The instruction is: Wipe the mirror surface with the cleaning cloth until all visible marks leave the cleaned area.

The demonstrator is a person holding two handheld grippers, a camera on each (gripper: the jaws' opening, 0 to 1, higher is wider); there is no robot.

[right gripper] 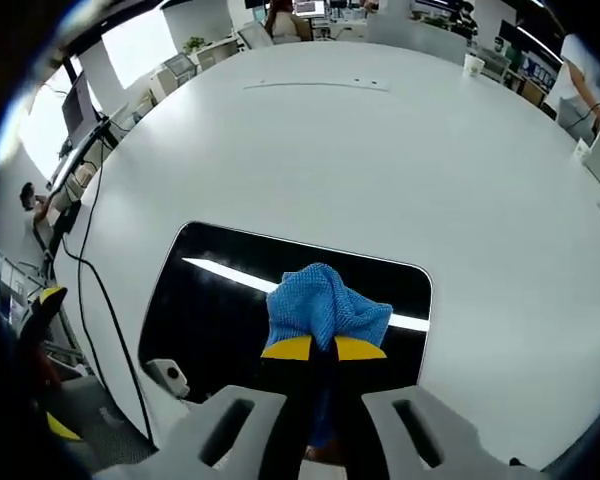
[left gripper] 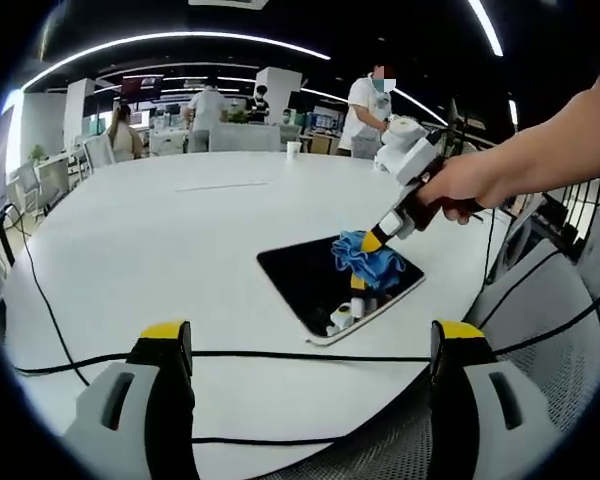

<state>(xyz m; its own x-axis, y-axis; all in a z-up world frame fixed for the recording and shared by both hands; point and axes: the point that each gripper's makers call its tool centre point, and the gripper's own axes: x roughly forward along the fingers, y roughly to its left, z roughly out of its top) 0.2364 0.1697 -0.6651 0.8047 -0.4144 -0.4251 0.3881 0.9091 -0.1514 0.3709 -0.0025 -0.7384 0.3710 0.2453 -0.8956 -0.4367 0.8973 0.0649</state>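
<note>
You are in the wiping step: your right hand-held gripper has its yellow-tipped jaws closed together on the blue cleaning cloth, and the cloth is pressed down on the mirror. In the right gripper view the cloth sits at about 5 o'clock on the dark glass, close to the edge nearest you, with a bright reflected streak of ceiling light running across the mirror from 9 o'clock towards 3 o'clock behind it. In the left gripper view the same right hand-held gripper comes down from 1 o'clock, held by your hand, and the cloth covers the mirror's far right part. The mirror lies flat on the white surface, near its edge. Your left hand-held gripper is held back from the mirror with its jaws wide apart and nothing between them. I cannot tell from here where marks remain on the glass, so judge it by eye. The next move likely calls for steady downward pressure while you sweep the cloth towards the uncovered part of the mirror at 9 to 11 o'clock, keeping the grip firm so the cloth does not slip out, and keeping mirror and cloth in sight.
</note>
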